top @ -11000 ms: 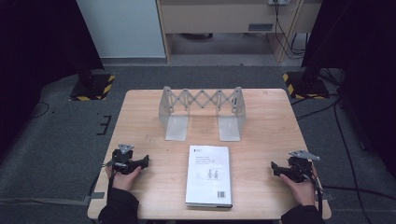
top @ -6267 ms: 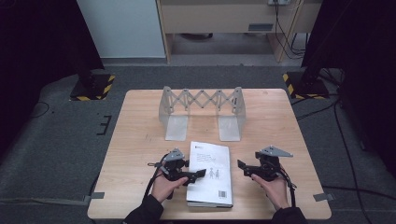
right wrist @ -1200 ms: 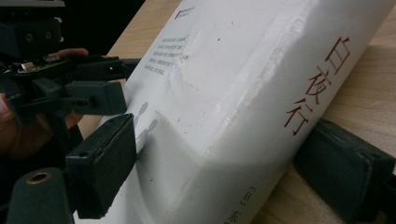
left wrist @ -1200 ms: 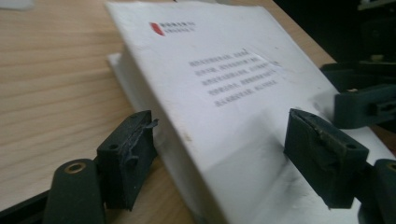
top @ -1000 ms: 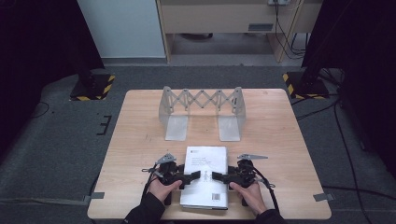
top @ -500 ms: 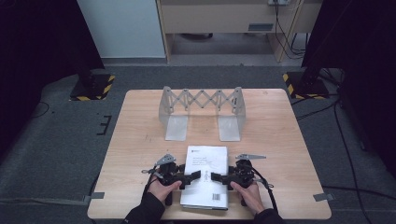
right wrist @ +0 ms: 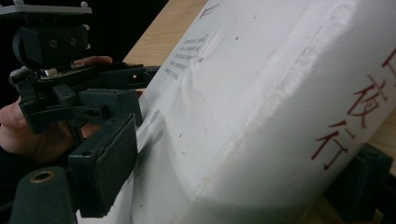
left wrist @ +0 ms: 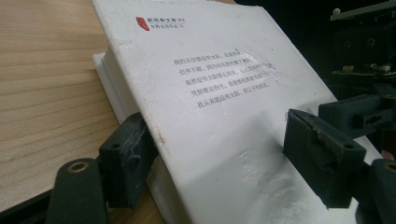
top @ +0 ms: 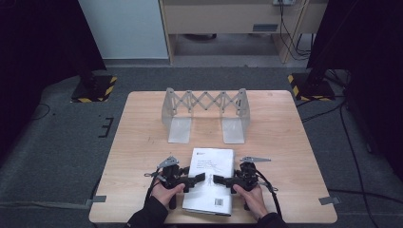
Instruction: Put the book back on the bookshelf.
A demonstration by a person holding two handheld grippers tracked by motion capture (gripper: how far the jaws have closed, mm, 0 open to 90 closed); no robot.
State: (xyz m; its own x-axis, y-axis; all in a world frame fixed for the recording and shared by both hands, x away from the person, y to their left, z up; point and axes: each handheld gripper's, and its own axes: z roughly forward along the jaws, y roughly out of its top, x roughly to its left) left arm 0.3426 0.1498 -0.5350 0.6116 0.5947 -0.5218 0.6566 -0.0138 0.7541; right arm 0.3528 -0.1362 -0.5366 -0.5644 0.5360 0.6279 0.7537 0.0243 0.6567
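While the white book (top: 210, 180) lies flat near the front edge of the wooden table (top: 142, 142), the left gripper (top: 197, 179) reaches over its left edge and the right gripper (top: 219, 179) over its right edge, the tips pointing at each other above the cover; in the left gripper view one jaw sits against the page edge beside the table and the other lies over the cover, and the jaws have just been closing with the book (left wrist: 219, 93) between them, though whether the pads already press is unclear; in the right gripper view the book's spine (right wrist: 299, 107) with red characters sits between the jaws, one over the cover and one under the spine, these jaws too having just been closing, firm contact hard to judge; the lower jaw there is largely hidden by the book; behind it, well apart, stands a grey folding rack (top: 205, 111).
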